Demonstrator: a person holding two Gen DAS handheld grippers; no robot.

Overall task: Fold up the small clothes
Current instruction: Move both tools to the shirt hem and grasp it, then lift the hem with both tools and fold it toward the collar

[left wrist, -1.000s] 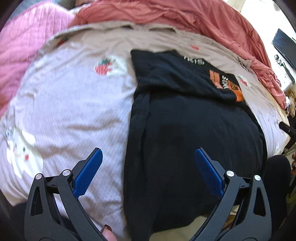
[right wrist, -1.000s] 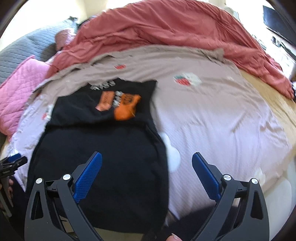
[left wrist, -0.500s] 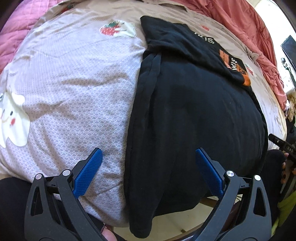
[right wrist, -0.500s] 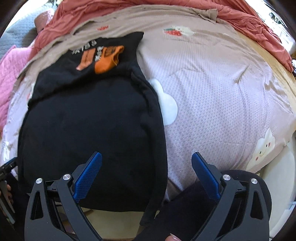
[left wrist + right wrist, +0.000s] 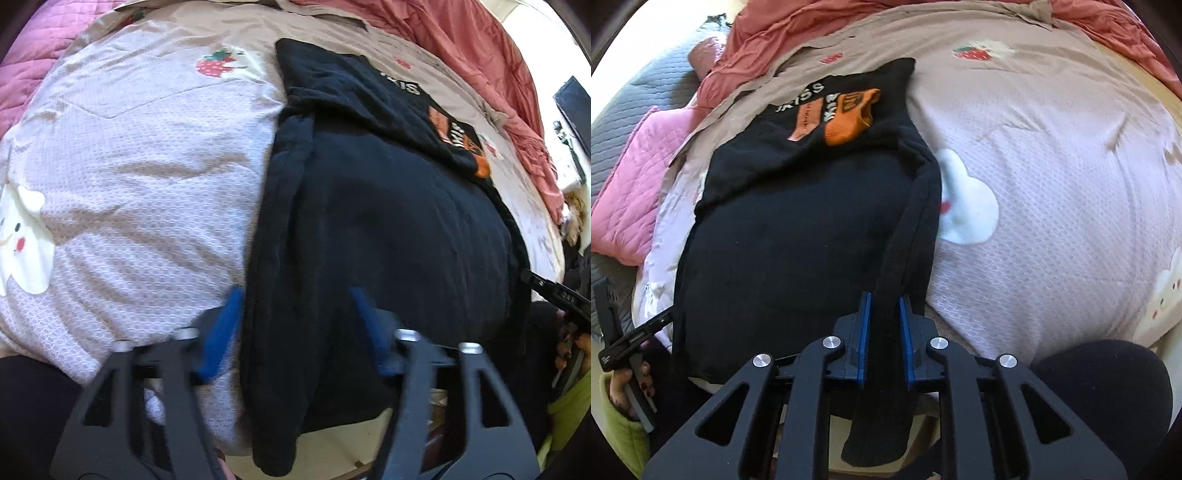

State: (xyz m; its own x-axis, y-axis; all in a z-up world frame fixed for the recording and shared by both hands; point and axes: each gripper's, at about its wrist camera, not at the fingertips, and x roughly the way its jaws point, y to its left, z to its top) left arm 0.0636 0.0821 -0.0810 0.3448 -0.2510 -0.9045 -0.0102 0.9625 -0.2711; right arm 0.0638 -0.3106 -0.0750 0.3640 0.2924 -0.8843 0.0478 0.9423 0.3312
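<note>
On the bed (image 5: 1052, 155), a half-folded black garment (image 5: 798, 229) was gripped at one edge by the closing right gripper (image 5: 884, 332); the closing left gripper (image 5: 295, 325) seemingly hadn't clamped the other.

The garment (image 5: 798, 229) is black, with white lettering and orange patches near its far end. The bed cover (image 5: 1052, 155) is pale lilac with a fine lattice print, a taupe border, red strawberries, white clouds and cream animal faces. The blanket (image 5: 480, 48) behind it is coral red. A quilted pillow (image 5: 631, 184) is pink, beside grey quilting. Both grippers are black with blue pads.
</note>
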